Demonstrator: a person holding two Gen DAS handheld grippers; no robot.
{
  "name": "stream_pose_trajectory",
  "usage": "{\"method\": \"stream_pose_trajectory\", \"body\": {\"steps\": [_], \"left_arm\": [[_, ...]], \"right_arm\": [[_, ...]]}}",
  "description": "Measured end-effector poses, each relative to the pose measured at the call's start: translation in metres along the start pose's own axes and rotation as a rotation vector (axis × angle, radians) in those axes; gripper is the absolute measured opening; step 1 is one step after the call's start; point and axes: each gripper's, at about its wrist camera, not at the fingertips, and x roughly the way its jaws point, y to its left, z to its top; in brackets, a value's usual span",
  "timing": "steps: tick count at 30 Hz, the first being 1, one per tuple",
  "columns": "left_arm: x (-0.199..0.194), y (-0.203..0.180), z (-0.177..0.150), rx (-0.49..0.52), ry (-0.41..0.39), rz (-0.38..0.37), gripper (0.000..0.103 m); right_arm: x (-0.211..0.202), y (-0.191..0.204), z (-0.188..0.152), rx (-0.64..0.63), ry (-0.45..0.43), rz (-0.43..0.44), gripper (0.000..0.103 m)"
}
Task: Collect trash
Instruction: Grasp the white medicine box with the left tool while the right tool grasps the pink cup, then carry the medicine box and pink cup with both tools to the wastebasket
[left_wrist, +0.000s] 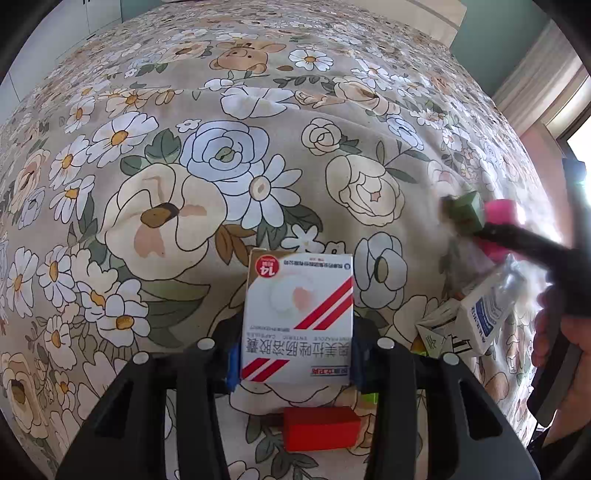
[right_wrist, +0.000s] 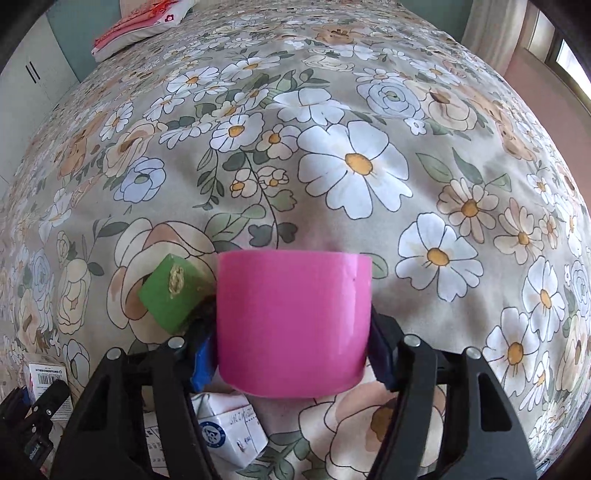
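A white medicine box with red stripes (left_wrist: 299, 306) lies on the flowered bedspread (left_wrist: 166, 206). My left gripper (left_wrist: 295, 365) is shut on it, its blue pads pressed against the box's two sides. In the right wrist view a pink cylinder (right_wrist: 293, 321) fills the gap of my right gripper (right_wrist: 291, 362), whose blue pads (right_wrist: 202, 363) clamp its sides. A green block (right_wrist: 173, 291) with a chipped face lies touching the cylinder's left side. In the left wrist view, the green block (left_wrist: 467, 212) and pink cylinder (left_wrist: 502, 212) show blurred at the right.
A red block (left_wrist: 321, 428) lies just below the medicine box. A white carton (left_wrist: 484, 321) and a small folded box (left_wrist: 436, 332) lie to the right, near a hand (left_wrist: 561, 350). Another white carton (right_wrist: 229, 432) lies under the right gripper. A pillow (right_wrist: 140, 26) lies far back.
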Motion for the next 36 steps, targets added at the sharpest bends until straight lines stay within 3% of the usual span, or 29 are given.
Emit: {"method": "stream_pose_trajectory", "body": {"steps": [6,12,24,36], "left_arm": [[-0.019,0.006,-0.003,0.018,-0.016,0.008,0.045],[-0.061,0.01,-0.006,0.023,-0.062,0.007,0.045],[-0.183,0.01,-0.03,0.061,-0.208,0.011,0.045],[-0.322,0.03,-0.082,0.068,-0.365,0.024,0.045]], "right_arm": [[-0.028,-0.007,-0.007,0.031,-0.036,0.022,0.066],[-0.084,-0.008,-0.012,0.039,-0.089,0.006,0.066],[-0.234,0.025,-0.047,-0.039,-0.239,-0.035,0.066],[-0.38,0.078,-0.123,-0.142,-0.373,-0.013,0.066]]}}
